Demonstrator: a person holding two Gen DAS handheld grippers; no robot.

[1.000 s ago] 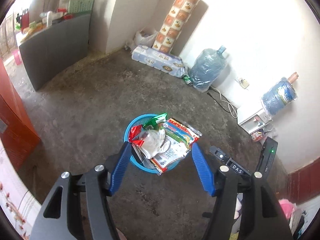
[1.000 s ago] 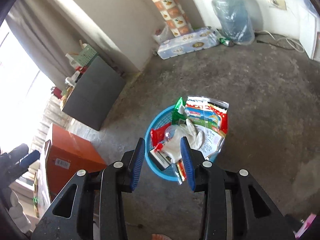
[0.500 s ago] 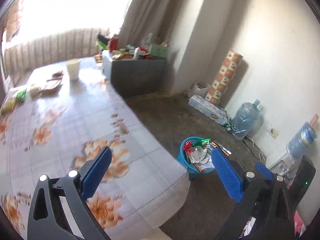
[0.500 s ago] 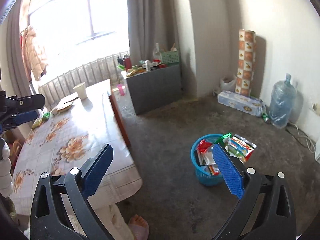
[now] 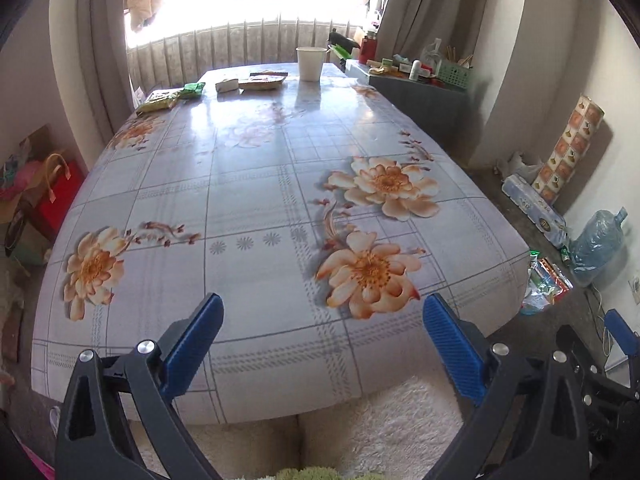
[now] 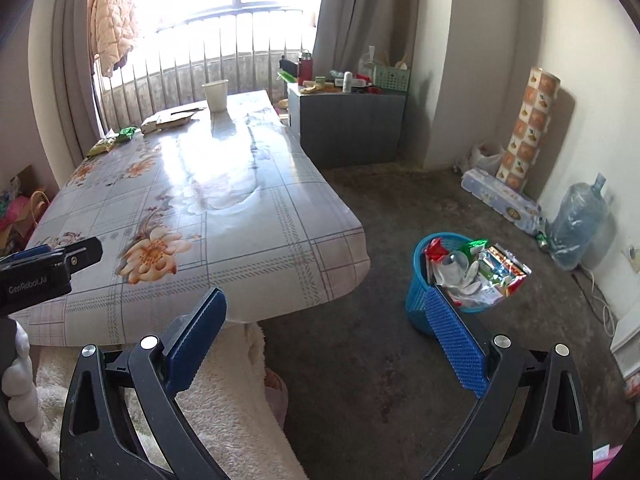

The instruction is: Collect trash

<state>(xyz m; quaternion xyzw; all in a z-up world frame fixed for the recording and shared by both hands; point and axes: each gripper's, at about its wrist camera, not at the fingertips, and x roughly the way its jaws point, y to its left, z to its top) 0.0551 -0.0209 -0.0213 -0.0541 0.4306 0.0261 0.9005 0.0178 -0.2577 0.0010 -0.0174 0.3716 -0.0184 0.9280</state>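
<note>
Both tongs now raised from blue basket, facing table, jaws wide

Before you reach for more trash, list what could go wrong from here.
1. The bin is already heaped; a big wrapper hangs over its rim, so another piece may slide onto the floor.
2. The remaining wrappers lie at the table's far end beside a paper cup; a long reach could knock it over.
3. Both the left gripper and right gripper are open and empty, and flat packets on the glossy cloth may slip from the fingers.
</note>
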